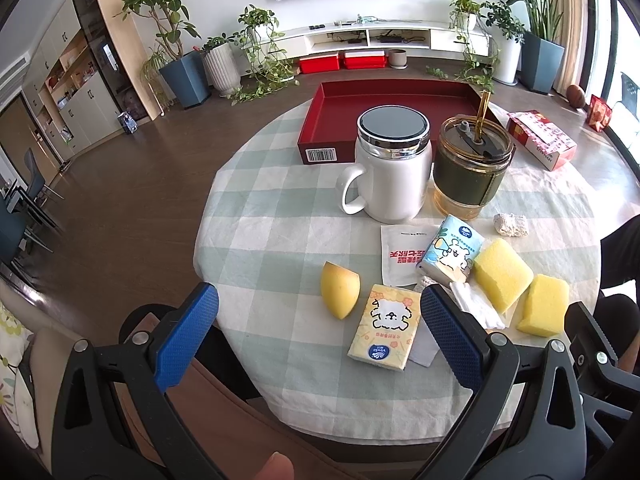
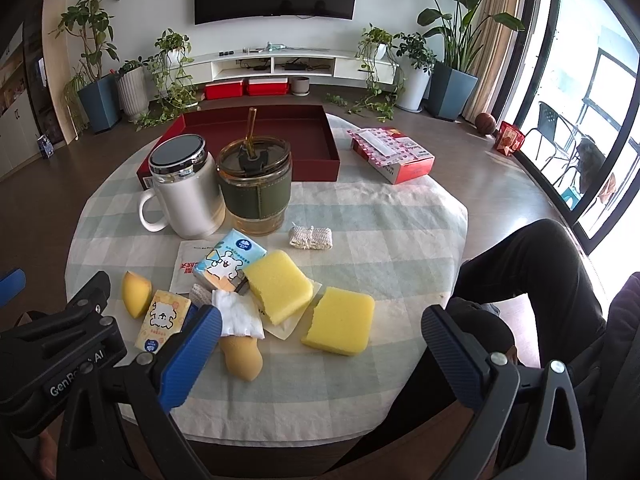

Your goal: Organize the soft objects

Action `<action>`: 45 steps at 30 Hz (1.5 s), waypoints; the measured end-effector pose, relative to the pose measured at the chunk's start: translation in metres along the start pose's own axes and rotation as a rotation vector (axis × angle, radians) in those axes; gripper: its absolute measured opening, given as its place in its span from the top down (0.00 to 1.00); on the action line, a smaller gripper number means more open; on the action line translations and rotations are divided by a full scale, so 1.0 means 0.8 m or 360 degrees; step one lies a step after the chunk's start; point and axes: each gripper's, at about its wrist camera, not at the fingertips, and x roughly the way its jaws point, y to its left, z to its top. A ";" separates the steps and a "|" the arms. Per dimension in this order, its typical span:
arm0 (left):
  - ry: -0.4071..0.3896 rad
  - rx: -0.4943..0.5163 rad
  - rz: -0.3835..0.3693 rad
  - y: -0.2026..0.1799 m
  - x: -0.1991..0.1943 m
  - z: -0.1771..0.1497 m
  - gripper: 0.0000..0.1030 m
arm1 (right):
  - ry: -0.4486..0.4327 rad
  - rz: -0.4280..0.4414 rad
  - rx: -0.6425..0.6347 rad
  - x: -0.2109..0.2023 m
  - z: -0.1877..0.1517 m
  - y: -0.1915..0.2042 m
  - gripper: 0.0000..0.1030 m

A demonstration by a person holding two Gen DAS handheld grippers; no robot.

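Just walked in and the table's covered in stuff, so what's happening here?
A person holds a hand-held gripper in each hand above a checked tablecloth. Both the left hand-held gripper and the right hand-held gripper are open and empty. Two yellow sponges, tissue packs and other soft items lie loose; the red tray holds none.
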 end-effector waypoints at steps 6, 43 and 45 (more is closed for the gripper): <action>0.0014 -0.0003 -0.0052 -0.002 0.007 -0.002 0.00 | 0.0008 0.0012 0.0002 0.008 0.001 0.003 0.01; 0.0404 0.0031 -0.0508 -0.031 0.133 -0.043 0.03 | 0.0426 0.0108 -0.0106 0.159 -0.014 -0.023 0.09; 0.0414 0.0083 -0.0425 -0.039 0.142 -0.043 0.10 | 0.0461 0.0123 -0.0104 0.169 -0.016 -0.020 0.13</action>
